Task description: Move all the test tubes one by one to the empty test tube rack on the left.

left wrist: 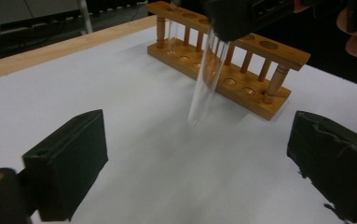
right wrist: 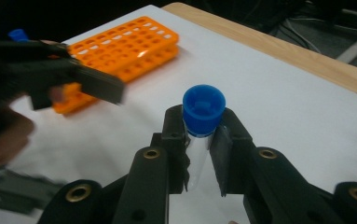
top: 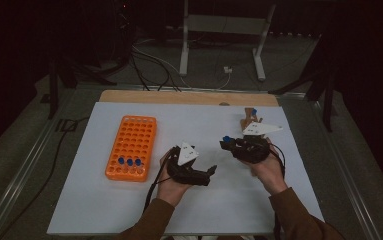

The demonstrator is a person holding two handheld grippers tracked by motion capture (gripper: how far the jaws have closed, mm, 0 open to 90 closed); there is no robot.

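1. Two racks are seen on the white worktop: one orange rack toward 9 o'clock of centre, and one wooden rack toward 1 o'clock.
2. Three blue caps are counted in the near rows of the orange rack; one further capped tube is held in the right tool.
3. The tube is shown as a clear, slender cylinder closed by a blue cap; in the left tool's view its transparent body is seen hanging tilted above the worktop, in front of the wooden rack.
4. The right tool is clenched on the tube just below the cap, a pad pressed to either side.
5. The left tool is released: its jaws are spread wide, nothing is between them, and bare worktop is seen between the pads.
6. The two tools are held near each other, right of the worktop's centre.
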